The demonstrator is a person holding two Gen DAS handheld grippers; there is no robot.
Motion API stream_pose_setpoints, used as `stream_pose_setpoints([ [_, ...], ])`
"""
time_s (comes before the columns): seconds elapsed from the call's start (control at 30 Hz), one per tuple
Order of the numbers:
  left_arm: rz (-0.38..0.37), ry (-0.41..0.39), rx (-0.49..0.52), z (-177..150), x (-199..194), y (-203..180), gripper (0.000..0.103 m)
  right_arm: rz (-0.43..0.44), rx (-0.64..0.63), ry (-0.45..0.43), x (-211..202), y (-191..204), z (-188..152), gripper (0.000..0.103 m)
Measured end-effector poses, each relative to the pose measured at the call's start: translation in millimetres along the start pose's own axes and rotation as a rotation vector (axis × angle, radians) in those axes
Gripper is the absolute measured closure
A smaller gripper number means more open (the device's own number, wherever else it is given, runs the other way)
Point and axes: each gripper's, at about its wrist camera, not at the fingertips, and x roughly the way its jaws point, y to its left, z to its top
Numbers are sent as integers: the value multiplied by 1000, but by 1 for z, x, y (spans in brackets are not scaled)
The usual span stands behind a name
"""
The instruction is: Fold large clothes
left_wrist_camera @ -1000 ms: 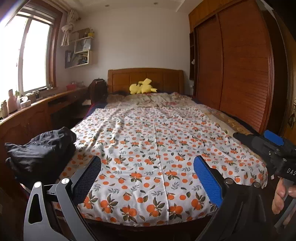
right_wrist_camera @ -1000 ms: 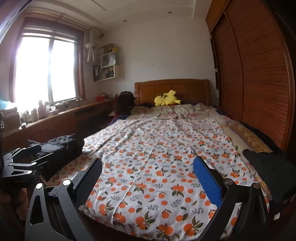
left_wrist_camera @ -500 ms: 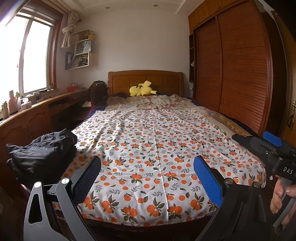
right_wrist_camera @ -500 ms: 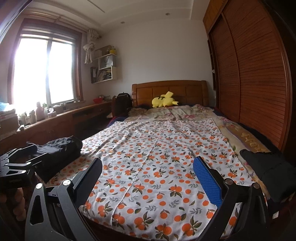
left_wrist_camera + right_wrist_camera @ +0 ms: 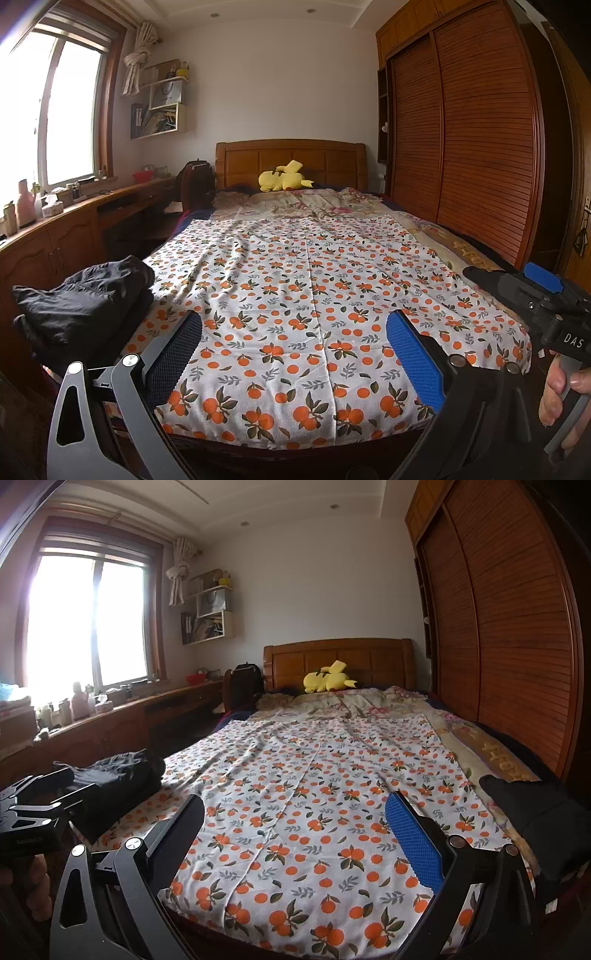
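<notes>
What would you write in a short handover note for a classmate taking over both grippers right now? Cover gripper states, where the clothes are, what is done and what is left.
Left gripper: open, empty, hovering at the foot of the bed.
Right gripper: open, empty, beside it.
Black clothes pile: bunched at the bed's near left corner.
Second dark garment: at the near right edge.
Done: nothing gripped or visibly folded.
Left: probably pick one, spread it on the orange-print sheet, fold.
</notes>
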Motion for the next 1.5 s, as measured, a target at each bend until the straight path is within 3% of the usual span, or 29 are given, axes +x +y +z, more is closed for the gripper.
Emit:
stream_pose_setpoints([
  [1.5, -3, 0, -1, -6, 0, -2, 2, -8, -1, 3, -1, 3, -1, 8],
])
